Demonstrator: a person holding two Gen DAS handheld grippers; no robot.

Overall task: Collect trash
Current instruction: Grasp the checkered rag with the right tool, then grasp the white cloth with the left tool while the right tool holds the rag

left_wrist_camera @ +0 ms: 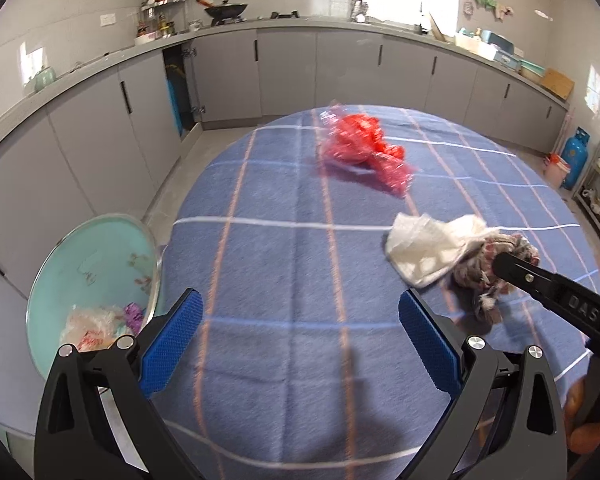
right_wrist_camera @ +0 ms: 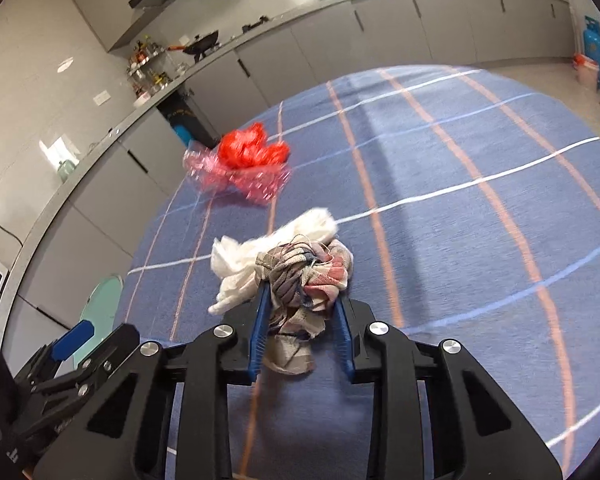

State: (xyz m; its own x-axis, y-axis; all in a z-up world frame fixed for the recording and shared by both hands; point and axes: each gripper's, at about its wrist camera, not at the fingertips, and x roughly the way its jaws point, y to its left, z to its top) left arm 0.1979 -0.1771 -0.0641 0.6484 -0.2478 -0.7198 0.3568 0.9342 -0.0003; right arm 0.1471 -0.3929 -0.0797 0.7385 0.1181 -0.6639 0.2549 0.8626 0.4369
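Blue-check cloth covers worktop (left_wrist_camera: 284,272). My right gripper (right_wrist_camera: 300,320) jaws pinch rag bundle (right_wrist_camera: 304,280) w/ white tissue. Left gripper (left_wrist_camera: 300,344) jaws wide, empty. Red bag (left_wrist_camera: 360,148) at 12 o'clock; teal bin (left_wrist_camera: 88,264) at 9.

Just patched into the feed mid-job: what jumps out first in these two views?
The red plastic wrapper stands out most, lying alone toward the far side of the blue checked tablecloth. Nearer, the right gripper is shut on a crumpled rag bundle with white tissue against it. The left gripper hangs open over the cloth, and a teal bin already holding wrappers sits off the table's left edge.
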